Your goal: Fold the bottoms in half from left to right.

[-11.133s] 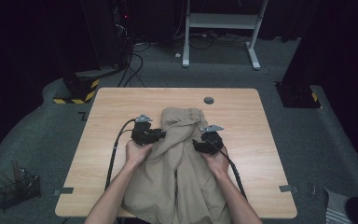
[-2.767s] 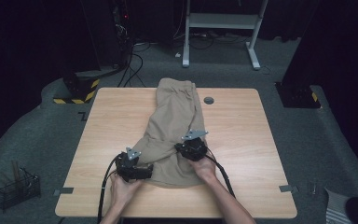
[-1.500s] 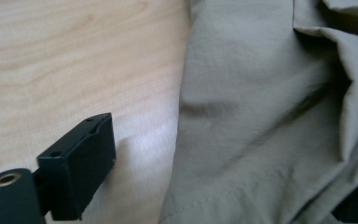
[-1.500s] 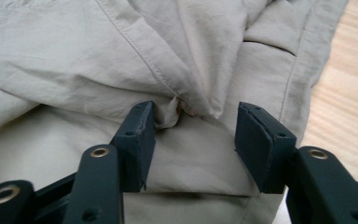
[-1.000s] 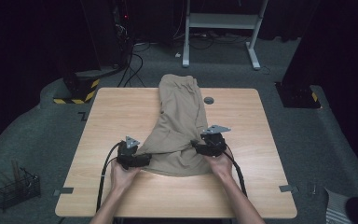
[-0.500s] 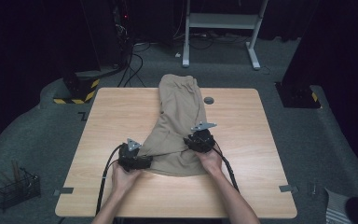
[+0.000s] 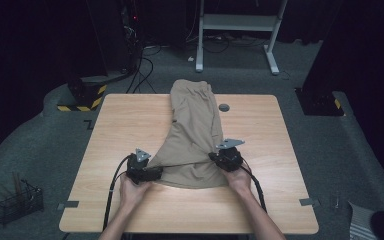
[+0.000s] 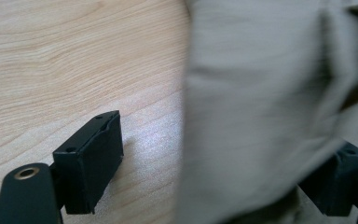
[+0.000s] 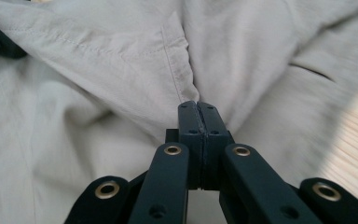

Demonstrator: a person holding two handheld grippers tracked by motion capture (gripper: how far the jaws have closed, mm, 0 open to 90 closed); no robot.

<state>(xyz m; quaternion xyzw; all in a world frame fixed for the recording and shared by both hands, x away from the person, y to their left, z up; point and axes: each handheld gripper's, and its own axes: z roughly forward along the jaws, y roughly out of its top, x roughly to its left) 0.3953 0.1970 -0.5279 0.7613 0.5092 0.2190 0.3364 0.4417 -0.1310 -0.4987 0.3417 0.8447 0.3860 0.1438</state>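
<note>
Khaki trousers (image 7: 195, 135) lie lengthwise on the wooden table (image 7: 130, 120), with one end hanging over the far edge. My left gripper (image 7: 156, 173) is at the near left corner of the cloth. In the left gripper view it (image 8: 214, 179) is open, jaws wide apart, and a blurred fold of the trousers (image 8: 256, 102) hangs between them. My right gripper (image 7: 215, 156) holds the near right corner. The right gripper view shows it (image 9: 198, 108) shut on a pinched fold of the trousers (image 9: 121, 60) beside a stitched seam.
A small round grey cap (image 7: 224, 107) sits in the tabletop just right of the trousers. Bare wood lies to the left, right and near side of the cloth. On the floor are a wire basket (image 7: 17, 202) at left and a white desk frame (image 7: 240, 25) behind.
Since 11 s ago the trousers have gone from draping over the near edge to lying up the table and over the far edge. In the last half second my right gripper shifted slightly right.
</note>
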